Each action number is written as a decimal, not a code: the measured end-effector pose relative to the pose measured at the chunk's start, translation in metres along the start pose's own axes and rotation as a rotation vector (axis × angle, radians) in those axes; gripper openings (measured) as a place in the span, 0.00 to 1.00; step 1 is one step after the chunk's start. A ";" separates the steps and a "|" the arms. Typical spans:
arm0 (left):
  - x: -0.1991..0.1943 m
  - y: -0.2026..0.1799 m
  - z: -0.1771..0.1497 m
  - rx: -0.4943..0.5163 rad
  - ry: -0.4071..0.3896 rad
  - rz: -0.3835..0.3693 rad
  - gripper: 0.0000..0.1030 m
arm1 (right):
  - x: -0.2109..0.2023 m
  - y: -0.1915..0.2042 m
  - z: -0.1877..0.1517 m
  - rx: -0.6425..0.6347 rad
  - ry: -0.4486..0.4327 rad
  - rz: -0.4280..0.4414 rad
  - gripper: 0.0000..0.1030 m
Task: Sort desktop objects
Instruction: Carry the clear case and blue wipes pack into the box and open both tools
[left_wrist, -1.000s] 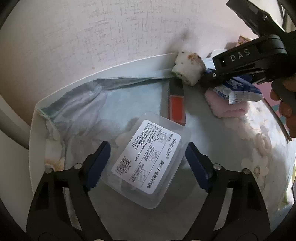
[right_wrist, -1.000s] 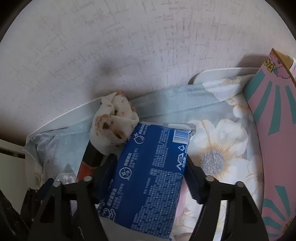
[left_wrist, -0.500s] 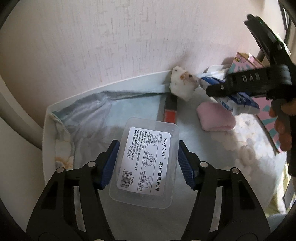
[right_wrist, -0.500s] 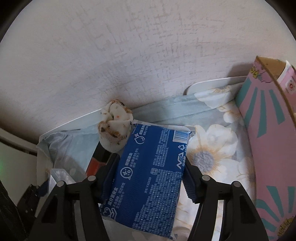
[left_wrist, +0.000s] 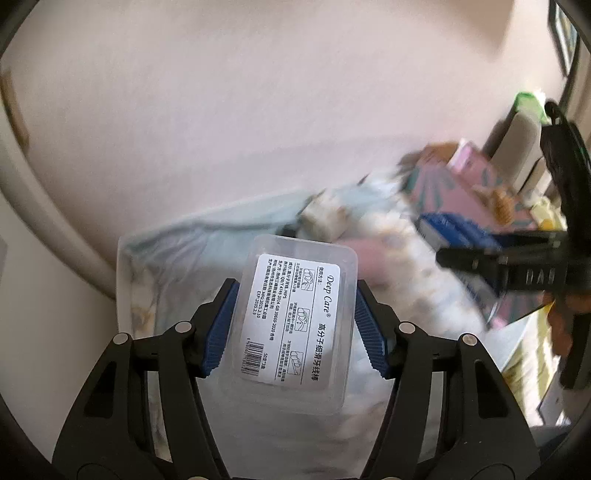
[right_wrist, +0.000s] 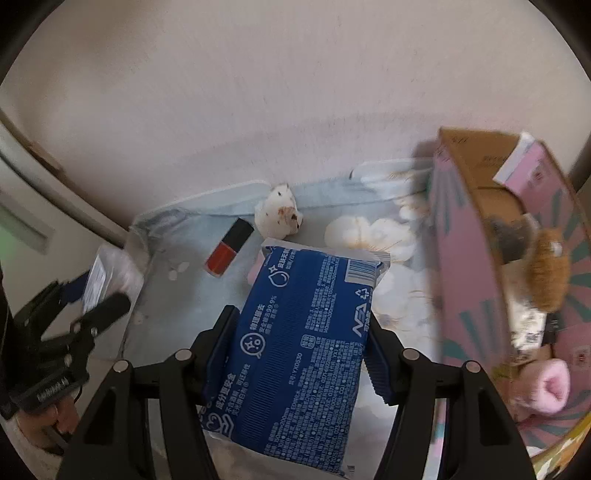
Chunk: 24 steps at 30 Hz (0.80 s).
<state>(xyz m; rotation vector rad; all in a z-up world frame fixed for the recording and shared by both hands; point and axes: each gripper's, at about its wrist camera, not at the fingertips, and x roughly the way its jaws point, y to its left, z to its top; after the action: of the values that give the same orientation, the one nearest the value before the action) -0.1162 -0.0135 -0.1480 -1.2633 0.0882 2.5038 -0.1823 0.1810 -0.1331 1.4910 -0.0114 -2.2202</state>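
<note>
Pale textured wall backs a white counter (right_wrist: 221, 192) draped with a light-blue flowered cloth (right_wrist: 192, 236).

Left tool (left_wrist: 293, 328): its blue pads are closed on the two long sides of a clear plastic box (left_wrist: 295, 325), having narrowed onto it within the last second. The box is held clear of the cloth, labelled face toward the camera; its long axis runs straight ahead between the fingers, the far short end pointing toward the wall.

Right tool (right_wrist: 297, 336): its pads pinch the long edges of a blue wipes pack (right_wrist: 299, 347), which bows slightly under the squeeze. The pack is likewise off the cloth; its long axis runs ahead of the tool and leans a little to the right, barcode end farthest out.

Beyond the right tool's tips, on the cloth, lie a pink roll, mostly hidden by the pack, a red-and-black lip-gloss tube (right_wrist: 229, 246) ahead and to the left, and a crumpled stained tissue (right_wrist: 279, 218) against the wall. To the right of this tool stands an open pink carton (right_wrist: 491, 236) that already holds a brush and other items.

Step in hand, as judged: both picks are made and the carry is under way. The next move would call for bringing each item over its destination, presumably the carton, lining up the long axis with the opening, then easing the pads apart. The pack may sag or slip if the grip loosens early.
</note>
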 end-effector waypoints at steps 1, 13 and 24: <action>-0.005 -0.007 0.006 0.005 -0.014 -0.009 0.57 | -0.011 -0.003 0.000 -0.001 -0.013 0.000 0.57; -0.019 -0.089 0.083 0.100 -0.121 -0.082 0.56 | -0.090 -0.053 0.013 0.024 -0.184 -0.049 0.57; 0.002 -0.168 0.136 0.131 -0.135 -0.201 0.56 | -0.120 -0.127 0.002 0.082 -0.206 -0.116 0.57</action>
<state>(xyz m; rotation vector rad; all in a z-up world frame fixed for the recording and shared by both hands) -0.1681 0.1728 -0.0521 -0.9972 0.0870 2.3600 -0.1947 0.3389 -0.0603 1.3276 -0.0850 -2.4861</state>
